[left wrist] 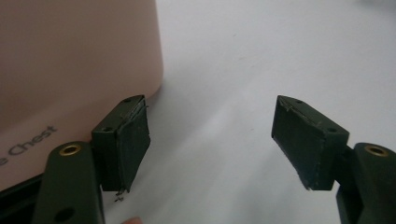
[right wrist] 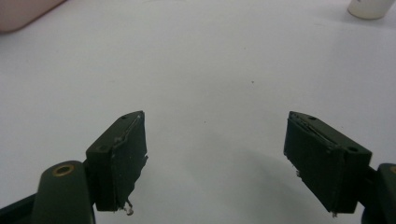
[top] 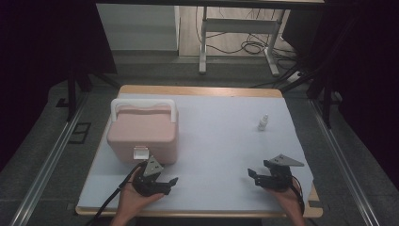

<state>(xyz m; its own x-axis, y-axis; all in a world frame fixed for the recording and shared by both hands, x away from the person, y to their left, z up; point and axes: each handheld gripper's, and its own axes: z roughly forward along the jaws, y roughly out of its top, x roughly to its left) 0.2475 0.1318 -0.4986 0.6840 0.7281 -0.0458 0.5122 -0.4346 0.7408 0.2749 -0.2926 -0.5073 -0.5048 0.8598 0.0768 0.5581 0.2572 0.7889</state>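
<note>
A pink box [top: 143, 134] with a white handle and a white front latch stands on the left of the white-covered table [top: 221, 150]. My left gripper [top: 165, 179] sits just in front of the box's near right corner, open, with nothing between its jaws. In the left gripper view the left gripper [left wrist: 210, 102] is beside the pink box [left wrist: 70, 60], whose wall bears the word "Chest". A small white bottle [top: 263, 123] stands upright at the right. My right gripper [top: 254, 177] is near the front right edge, open and empty. In the right gripper view the right gripper [right wrist: 215, 116] points over bare white surface towards the bottle [right wrist: 369, 7].
A corner of the pink box [right wrist: 23, 11] appears at the top left of the right gripper view. Beyond the table's far wooden edge [top: 197, 90] stand a desk frame [top: 235, 28] and floor cables [top: 254, 47]. Metal rails [top: 47, 160] run along the floor on both sides.
</note>
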